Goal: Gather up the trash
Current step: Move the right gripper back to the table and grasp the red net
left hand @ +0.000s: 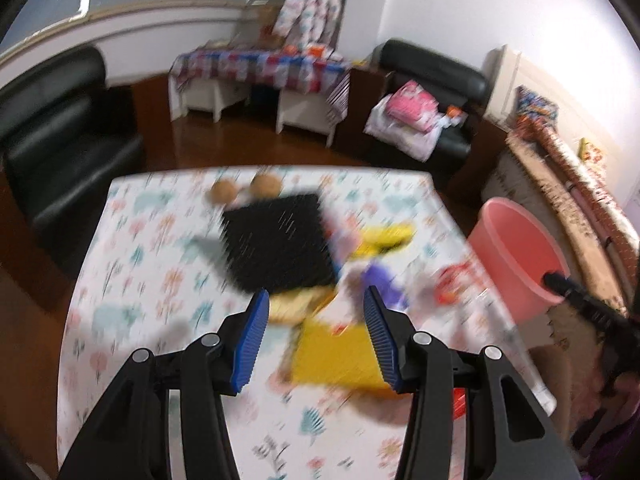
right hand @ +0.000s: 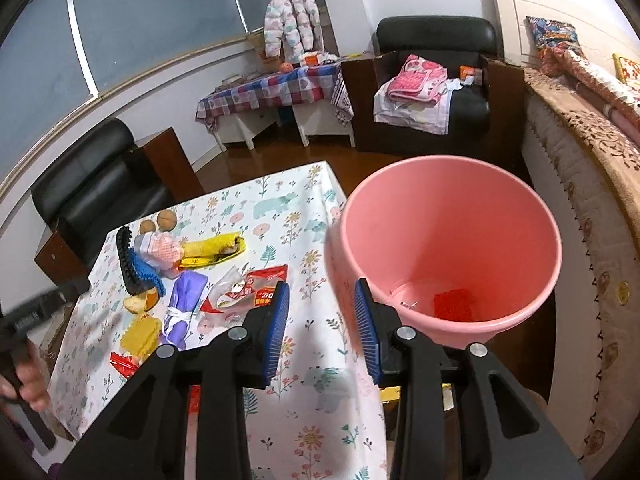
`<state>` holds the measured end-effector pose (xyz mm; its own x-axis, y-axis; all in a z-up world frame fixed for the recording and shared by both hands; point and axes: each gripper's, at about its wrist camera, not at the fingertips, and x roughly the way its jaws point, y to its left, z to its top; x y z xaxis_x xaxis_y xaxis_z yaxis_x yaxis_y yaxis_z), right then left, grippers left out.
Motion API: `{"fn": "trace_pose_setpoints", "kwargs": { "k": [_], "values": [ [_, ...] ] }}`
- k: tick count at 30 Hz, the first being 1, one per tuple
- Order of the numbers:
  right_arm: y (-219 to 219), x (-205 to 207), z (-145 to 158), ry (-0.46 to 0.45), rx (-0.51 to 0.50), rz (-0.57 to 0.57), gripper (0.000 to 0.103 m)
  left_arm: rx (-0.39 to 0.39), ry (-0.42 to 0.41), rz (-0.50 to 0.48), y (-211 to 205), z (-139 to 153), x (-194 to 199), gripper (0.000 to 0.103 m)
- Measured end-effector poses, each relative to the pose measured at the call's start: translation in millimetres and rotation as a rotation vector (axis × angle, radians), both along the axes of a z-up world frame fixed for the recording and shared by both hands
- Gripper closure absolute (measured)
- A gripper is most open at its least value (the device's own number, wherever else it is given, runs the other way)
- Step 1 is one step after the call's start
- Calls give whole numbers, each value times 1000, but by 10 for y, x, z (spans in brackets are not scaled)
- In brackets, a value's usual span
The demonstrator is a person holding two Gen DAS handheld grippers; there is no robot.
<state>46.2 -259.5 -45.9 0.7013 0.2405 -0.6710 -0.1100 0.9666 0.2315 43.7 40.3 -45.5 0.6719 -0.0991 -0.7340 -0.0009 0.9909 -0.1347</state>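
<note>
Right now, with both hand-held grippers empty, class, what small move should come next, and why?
Probably lower the left hand-held gripper onto the yellow sponge just beneath its open jaws. The pink bin holds only a red scrap, and trash still litters the table.

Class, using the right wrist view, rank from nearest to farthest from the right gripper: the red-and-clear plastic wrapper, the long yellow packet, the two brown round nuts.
1. Red-and-clear plastic wrapper, just left of the right gripper.
2. Long yellow packet, mid-table.
3. Two brown round nuts, at the table's far edge.
</note>
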Motion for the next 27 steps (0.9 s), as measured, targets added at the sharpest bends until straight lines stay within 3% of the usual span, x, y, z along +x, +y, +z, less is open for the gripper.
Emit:
{"fn": "trace_pose_setpoints", "kwargs": {
  "k": [4, 7, 15, 23, 25, 27],
  "values": [
    [79, 18, -36, 13, -2, 19, 69, -20, 59, 35, 66, -232, -2, 55],
    [116, 27, -58, 19, -6, 29, 69, -32, 60, 28, 30, -286, 16, 55],
    [156, 39, -121, 40, -7, 45, 69, 29, 103, -5, -135, -463, 41, 55],
    [238, 16, -111, 30, -21, 82, 69, 19, 186, -19, -169, -661, 96, 55],
    [239, 24, -118, 35, -20, 82, 69, 9, 189, -27, -166, -678, 90, 62],
    [242, 28, -128, 40, -19, 81, 69, -11, 187, -54, -183, -671, 81, 82]
  ]
}}
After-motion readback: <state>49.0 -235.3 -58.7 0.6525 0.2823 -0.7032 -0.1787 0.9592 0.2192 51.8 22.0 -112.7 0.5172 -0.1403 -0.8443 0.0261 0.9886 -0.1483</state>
